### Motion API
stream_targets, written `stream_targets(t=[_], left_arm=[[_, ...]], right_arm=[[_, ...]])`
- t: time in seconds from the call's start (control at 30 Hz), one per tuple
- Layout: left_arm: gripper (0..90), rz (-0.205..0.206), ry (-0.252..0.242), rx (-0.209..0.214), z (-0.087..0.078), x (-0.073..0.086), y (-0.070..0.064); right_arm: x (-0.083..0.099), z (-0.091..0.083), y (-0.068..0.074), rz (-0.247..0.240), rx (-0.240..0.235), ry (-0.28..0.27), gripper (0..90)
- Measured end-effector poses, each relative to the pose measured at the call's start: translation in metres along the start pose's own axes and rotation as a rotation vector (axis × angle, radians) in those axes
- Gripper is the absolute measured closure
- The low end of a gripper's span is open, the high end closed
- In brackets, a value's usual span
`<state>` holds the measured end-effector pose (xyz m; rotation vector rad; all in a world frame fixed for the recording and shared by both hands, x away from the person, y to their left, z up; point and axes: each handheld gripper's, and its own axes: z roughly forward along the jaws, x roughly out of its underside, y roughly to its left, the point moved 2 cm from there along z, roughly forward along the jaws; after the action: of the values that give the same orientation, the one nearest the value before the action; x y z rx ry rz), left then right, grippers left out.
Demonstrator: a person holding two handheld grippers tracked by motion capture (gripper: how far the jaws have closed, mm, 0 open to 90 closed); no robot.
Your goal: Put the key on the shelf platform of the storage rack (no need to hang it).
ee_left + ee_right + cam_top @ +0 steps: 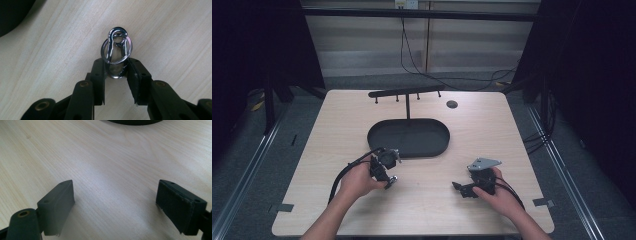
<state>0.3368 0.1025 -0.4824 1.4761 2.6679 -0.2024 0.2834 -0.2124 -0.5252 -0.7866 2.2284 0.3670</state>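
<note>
Left gripper (116, 72): jaws nearly closed, clamped on the lower end of a shiny metal carabiner clip (116, 50); seen from the high view, it is held in the person's left hand (357, 180) over the near-left part of the bench (492, 130).
Carabiner clip: chrome, pear-shaped, with a round split ring threaded through it; its upper part stands clear beyond the jaw tips, above the bare wood. In the high view it shows as a small bright spot at the left gripper's tip (392, 179).
Right gripper (115, 202): jaws spread wide, nothing between them, released; bare wood grain lies in the gap. In the high view it sits in the person's right hand (494, 192) on the near-right part of the bench, with a grey three-cornered plate (483, 163) on top.
Gripper spacing: the two grippers are well apart, left and right of the bench's near centre, jaws pointing roughly toward each other.
Cables: a black cable loops from the left gripper back along the left forearm; another trails from the right gripper along the right wrist.
Tray (377, 137): black, oval, shallow, at mid-bench beyond both grippers; its near rim lies just beyond the left gripper.
Rack (406, 92): a thin black post rises from the tray's far side and carries a horizontal bar with short pegs hanging beneath it.
Far bench: a small dark round disc (452, 104) lies right of the rack.
</note>
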Motion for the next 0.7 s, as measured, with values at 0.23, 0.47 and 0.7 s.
stream_targets(t=[0.23,0.47,0.7], left_arm=[[67.9,-0.031,-0.008,0.022,-0.009,0.001,0.003],[68.0,-0.040,-0.011,0.028,-0.020,0.001,0.005],[68.1,-0.054,-0.023,0.021,-0.028,-0.001,0.008]], right_arm=[[0.000,0.000,0.000,0.000,0.000,0.000,14.6],[0.000,0.000,0.000,0.000,0.000,0.000,14.6],[0.000,0.000,0.000,0.000,0.000,0.000,14.6]])
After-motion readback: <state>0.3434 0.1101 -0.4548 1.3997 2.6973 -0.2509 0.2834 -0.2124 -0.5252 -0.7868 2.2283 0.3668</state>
